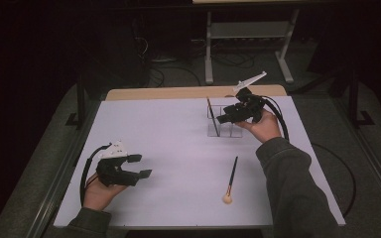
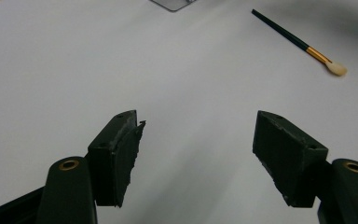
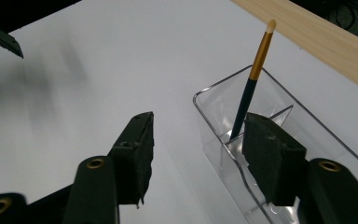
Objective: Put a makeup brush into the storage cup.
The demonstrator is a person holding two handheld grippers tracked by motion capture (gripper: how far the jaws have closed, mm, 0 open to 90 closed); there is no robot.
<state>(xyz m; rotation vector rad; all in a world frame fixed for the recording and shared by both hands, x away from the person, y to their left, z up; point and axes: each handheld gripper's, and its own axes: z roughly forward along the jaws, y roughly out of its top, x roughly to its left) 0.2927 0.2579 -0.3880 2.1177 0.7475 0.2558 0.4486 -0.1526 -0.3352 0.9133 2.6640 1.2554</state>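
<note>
Clear plastic organizer (image 3: 223,100) holds 1 brush (image 3: 254,77) upright; my right gripper (image 3: 198,140) stands released beside it. I'd back off gently — left gripper (image 2: 198,144) open, empty — then fetch the second brush (image 1: 231,179).

A white sheet (image 1: 178,148) covers the wooden table (image 1: 178,92). A grey frame (image 1: 250,29) and cables (image 1: 168,64) stand behind.

The white rectangular table sheet (image 1: 178,148) is evenly lit from above; the far surroundings are left dark, and soft blur is seen at the gripper views' edges.
</note>
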